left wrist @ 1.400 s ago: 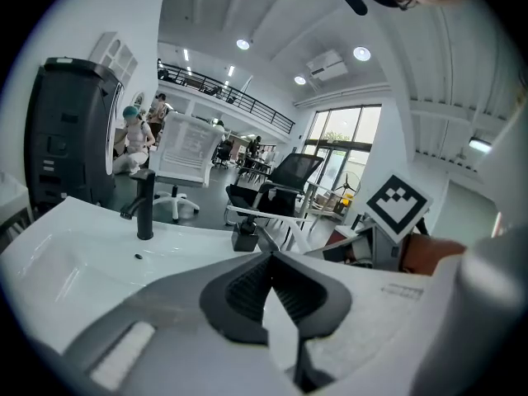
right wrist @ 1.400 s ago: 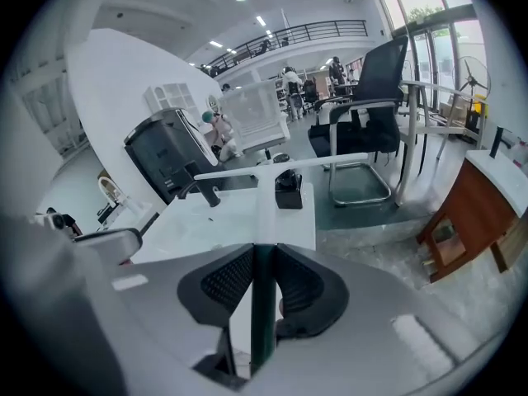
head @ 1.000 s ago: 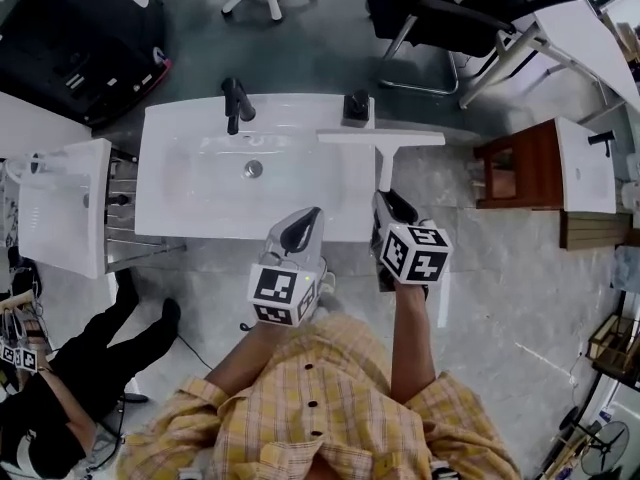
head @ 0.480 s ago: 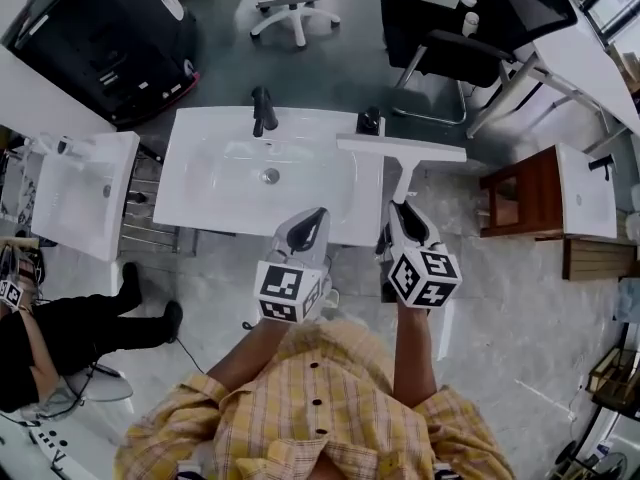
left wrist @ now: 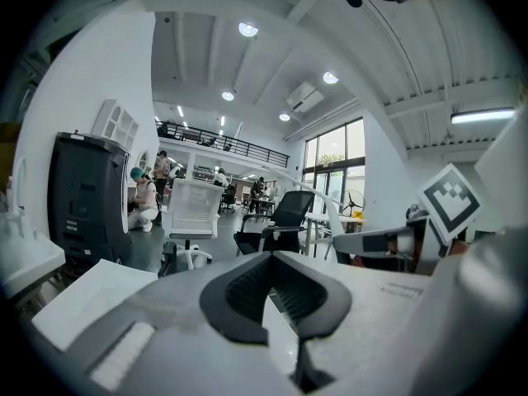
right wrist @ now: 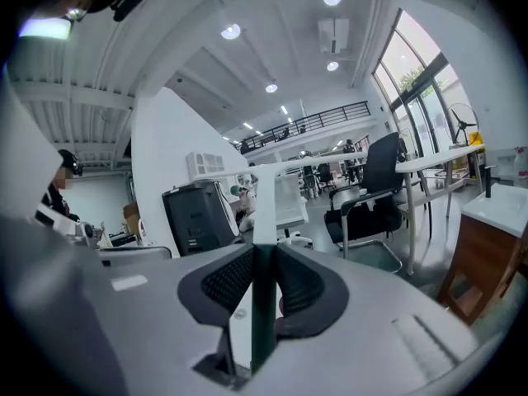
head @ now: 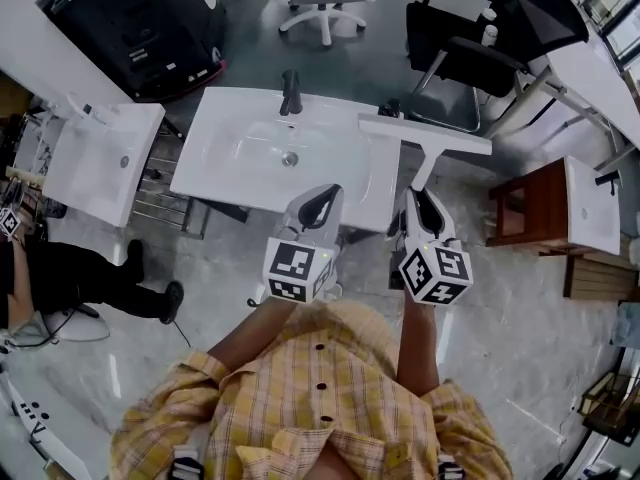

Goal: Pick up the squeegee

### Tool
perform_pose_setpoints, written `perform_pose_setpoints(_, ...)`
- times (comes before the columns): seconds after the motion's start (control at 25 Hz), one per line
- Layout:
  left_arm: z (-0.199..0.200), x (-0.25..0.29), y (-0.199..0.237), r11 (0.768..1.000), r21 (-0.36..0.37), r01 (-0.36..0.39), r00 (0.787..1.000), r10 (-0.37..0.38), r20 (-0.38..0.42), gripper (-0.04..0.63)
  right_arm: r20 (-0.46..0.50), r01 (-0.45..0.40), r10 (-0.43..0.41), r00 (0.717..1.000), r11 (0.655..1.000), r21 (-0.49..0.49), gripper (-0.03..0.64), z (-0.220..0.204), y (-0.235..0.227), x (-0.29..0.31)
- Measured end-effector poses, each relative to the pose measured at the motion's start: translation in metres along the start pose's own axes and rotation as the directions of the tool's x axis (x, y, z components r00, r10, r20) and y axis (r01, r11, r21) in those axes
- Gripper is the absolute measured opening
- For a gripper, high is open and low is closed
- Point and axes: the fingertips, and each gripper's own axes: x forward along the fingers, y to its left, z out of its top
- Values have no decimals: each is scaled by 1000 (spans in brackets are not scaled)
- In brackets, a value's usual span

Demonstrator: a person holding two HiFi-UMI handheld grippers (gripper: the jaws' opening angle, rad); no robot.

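Note:
The squeegee is white and T-shaped, with its blade crosswise over the right end of the white sink. Its handle runs back into my right gripper, which is shut on it. In the right gripper view the handle stands upright between the black pads of the right gripper, with the blade across the top. To its left in the head view, my left gripper hangs over the sink's near edge. Its pads meet at the tips in the left gripper view, so the left gripper is shut on nothing.
A black faucet stands at the sink's back edge, and a small black item at its back right corner. A second basin is at left, a wooden cabinet at right. Office chairs and a black machine stand behind. A person sits at left.
Both grippers have risen. The squeegee has come up with the right gripper, its blade now past the sink's right edge. The head view has shifted, so the sink sits further right and lower.

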Motion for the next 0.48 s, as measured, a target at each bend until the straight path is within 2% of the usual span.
perform_pose_setpoints(0.48,16,-23,-9,999,29,-28,998,26,62,2,85,-39,44,995,998,-55,86,24,25,-24)
